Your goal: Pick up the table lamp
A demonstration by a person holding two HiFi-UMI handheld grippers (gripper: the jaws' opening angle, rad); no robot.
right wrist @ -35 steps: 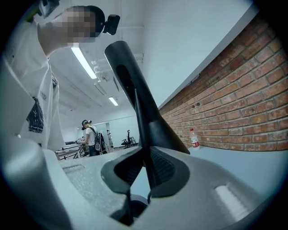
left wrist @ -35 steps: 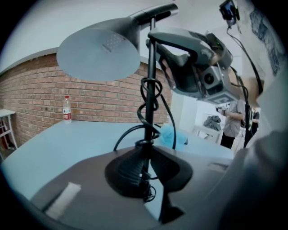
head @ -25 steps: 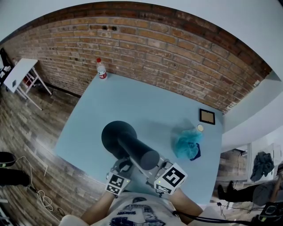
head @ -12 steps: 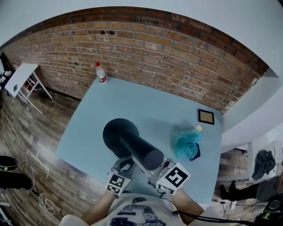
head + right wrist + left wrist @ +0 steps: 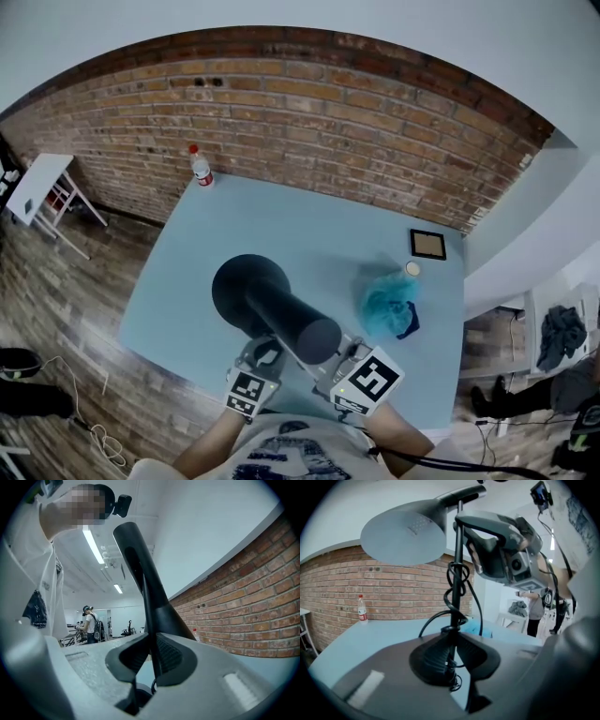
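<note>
Your left gripper [image 5: 266, 352] and right gripper [image 5: 341, 357] stay clamped narrow on the table lamp [image 5: 272, 309] stem [image 5: 457, 550], same grip, with the lamp now slightly higher over the desk's [image 5: 309, 230] near edge than a second ago.

bottle [image 5: 200, 169] label illegible, frame [image 5: 427, 244] content unclear

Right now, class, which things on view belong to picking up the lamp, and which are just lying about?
Job in hand:
- lamp
- left tongs, shut on its stem
- right tongs, shut on it too

Lying about:
- bottle
- frame
- teal cloth
- small disc
</note>
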